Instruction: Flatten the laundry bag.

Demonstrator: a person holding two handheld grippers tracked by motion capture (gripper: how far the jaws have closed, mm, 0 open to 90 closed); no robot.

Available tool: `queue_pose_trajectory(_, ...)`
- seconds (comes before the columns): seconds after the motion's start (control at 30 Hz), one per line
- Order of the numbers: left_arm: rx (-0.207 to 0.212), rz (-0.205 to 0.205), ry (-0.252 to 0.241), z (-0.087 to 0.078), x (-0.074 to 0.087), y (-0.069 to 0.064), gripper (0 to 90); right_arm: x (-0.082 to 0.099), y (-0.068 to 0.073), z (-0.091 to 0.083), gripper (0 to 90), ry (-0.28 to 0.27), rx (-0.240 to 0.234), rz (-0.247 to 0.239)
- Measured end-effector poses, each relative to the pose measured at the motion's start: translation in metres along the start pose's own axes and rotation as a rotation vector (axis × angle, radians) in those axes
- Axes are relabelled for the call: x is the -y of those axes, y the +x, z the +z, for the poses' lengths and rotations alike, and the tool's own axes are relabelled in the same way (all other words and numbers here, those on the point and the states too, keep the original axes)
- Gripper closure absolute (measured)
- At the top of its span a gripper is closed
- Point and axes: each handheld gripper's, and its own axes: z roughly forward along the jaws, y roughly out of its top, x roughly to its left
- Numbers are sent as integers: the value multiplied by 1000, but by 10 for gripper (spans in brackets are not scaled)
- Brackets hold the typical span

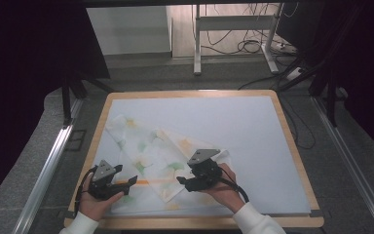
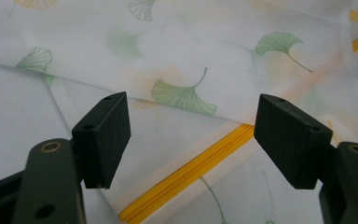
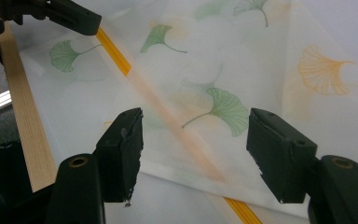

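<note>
- Nearest to the high camera are two hands, each with a black gripper, at the front edge of the table.
- Left gripper is released: its jaws stand wide apart over the cloth, and nothing is pressed between them.
- Between these jaws, in the left gripper view, a yellow stripe of the cloth runs slantwise, with a green leaf print just behind.
- Right gripper is also released, its jaws wide apart above the cloth, pointing to the left gripper.
- Cloth lies partly folded on the white mat, in the front left part of the table.
- Behind the table are a grey floor and cables.
</note>
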Motion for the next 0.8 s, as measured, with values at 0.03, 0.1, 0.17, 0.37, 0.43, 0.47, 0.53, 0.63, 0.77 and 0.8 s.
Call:
queue_pose_trajectory(0.03,2,-9,-2,0,1,0,270,-4,1,3,357,4,-10,-3)
queue_pose_trajectory(0.1,2,-10,0,0,2,-1,270,-7,2,6,355,4,-17,-8)
queue_pose_trajectory(0.17,1,-11,0,1,2,-2,270,-9,3,8,353,5,-18,-10)
queue_pose_trajectory(0.37,-3,-11,9,2,2,-1,270,-16,14,24,345,29,-55,-38)
queue_pose_trajectory(0.43,5,-12,7,1,2,-1,270,-16,18,27,343,42,-59,-46)
queue_pose_trajectory(0.47,5,-12,7,1,2,-1,270,-16,18,27,343,42,-59,-46)
queue_pose_trajectory(0.53,8,-7,8,1,2,-1,270,-16,20,30,343,47,-65,-44)
queue_pose_trajectory(0.63,9,-3,11,2,2,-1,270,-15,24,33,342,55,-68,-42)
queue_pose_trajectory(0.77,-7,-7,5,2,2,-1,266,-11,28,40,339,84,-79,-29)
queue_pose_trajectory(0.8,-7,-7,5,2,2,-1,266,-11,28,40,339,84,-79,-29)
